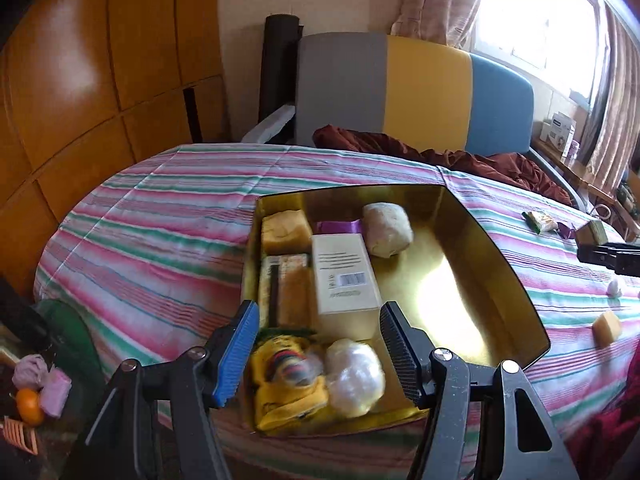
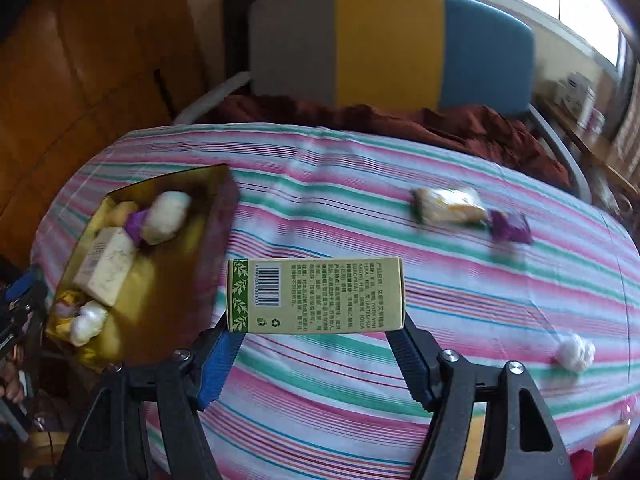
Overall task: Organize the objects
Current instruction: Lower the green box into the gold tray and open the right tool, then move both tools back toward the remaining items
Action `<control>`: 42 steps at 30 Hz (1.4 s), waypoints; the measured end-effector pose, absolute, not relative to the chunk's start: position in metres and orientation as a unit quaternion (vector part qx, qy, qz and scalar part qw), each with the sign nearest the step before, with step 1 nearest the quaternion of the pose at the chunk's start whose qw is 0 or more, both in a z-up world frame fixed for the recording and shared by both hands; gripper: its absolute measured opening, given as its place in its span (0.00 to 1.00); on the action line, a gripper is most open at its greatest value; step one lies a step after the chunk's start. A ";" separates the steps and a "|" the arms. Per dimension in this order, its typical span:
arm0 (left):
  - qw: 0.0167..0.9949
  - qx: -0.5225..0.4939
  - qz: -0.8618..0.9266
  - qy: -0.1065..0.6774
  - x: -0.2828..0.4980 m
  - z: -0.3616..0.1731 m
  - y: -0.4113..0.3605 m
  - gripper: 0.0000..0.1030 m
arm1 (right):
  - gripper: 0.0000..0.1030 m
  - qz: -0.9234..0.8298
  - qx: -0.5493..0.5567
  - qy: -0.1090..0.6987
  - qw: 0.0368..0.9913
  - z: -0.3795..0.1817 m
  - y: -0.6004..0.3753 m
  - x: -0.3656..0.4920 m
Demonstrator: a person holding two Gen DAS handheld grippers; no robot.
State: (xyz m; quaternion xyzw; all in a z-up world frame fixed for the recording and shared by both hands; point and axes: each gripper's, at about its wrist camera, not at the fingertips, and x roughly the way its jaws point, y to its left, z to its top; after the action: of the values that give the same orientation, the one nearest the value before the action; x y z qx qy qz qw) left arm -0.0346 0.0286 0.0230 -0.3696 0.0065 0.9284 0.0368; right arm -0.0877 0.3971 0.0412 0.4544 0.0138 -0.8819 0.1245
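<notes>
A gold-lined box (image 1: pixel 492 264) lies on the striped bed and also shows in the right wrist view (image 2: pixel 168 276). It holds a white carton (image 1: pixel 344 276), a yellow sponge (image 1: pixel 285 231), a pale bundle (image 1: pixel 387 229), a yellow pouch (image 1: pixel 286 376) and a clear plastic ball (image 1: pixel 354 376). My left gripper (image 1: pixel 318 342) is open and empty above the box's near end. My right gripper (image 2: pixel 316 344) is shut on a green carton (image 2: pixel 316 295), held sideways above the bed, right of the box.
Loose on the bedspread are a snack packet (image 2: pixel 448 205), a purple packet (image 2: pixel 510 227), a white ball (image 2: pixel 576 354) and a yellow block (image 1: pixel 607 328). A dark red blanket (image 1: pixel 460 160) lies by the headboard. A wooden wardrobe (image 1: pixel 100 80) stands left.
</notes>
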 end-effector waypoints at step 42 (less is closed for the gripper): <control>0.021 -0.376 0.926 -0.016 -0.021 0.006 0.010 0.66 | 0.82 -0.870 0.454 0.018 0.191 0.021 0.276 -0.108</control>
State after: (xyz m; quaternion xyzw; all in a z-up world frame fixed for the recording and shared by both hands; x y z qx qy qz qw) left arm -0.0214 0.0104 0.0057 -0.3757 -0.0159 0.9264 0.0205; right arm -0.1082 0.2757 0.0205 0.4544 0.0175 -0.8698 0.1914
